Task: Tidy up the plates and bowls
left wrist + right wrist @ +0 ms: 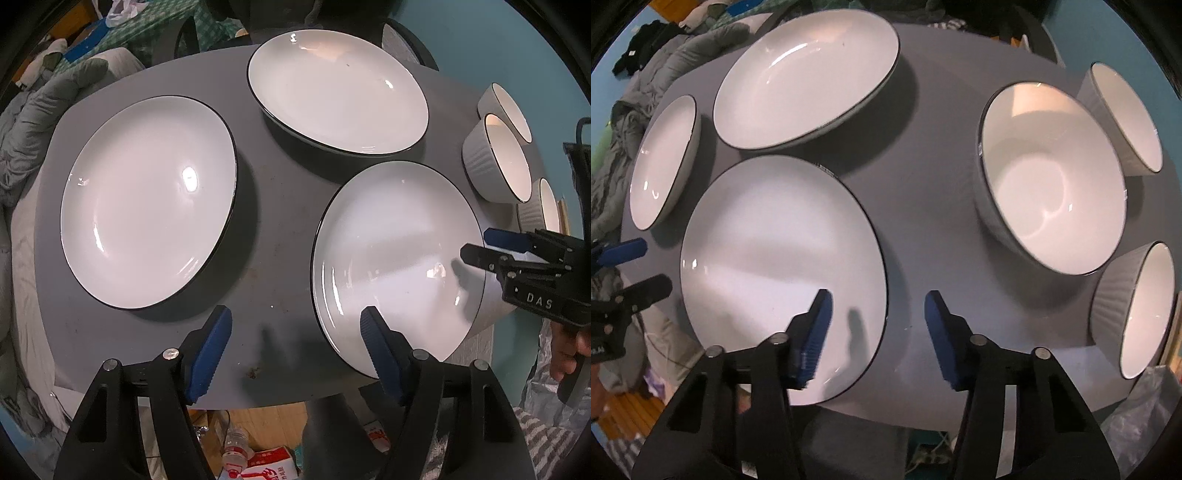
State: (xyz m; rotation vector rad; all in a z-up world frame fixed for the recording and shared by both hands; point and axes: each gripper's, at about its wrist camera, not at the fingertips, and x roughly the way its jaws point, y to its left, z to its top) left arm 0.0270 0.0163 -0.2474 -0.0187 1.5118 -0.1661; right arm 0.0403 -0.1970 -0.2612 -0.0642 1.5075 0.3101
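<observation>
Left gripper (295, 345) wide, right gripper (878, 338) parted, straddling near plate (775, 258) rim, bowls (1052, 177) beside

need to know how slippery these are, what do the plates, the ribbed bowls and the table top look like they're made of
Plates: likely glazed ceramic; glossy white, sharp light glints, thin dark rim line.
Ribbed bowls: seemingly the same ware; glossy white inside, grey fluted outside that looks duller.
Table top: matte grey, no glints, some stains; could be laminate or painted board, I can't tell.
</observation>
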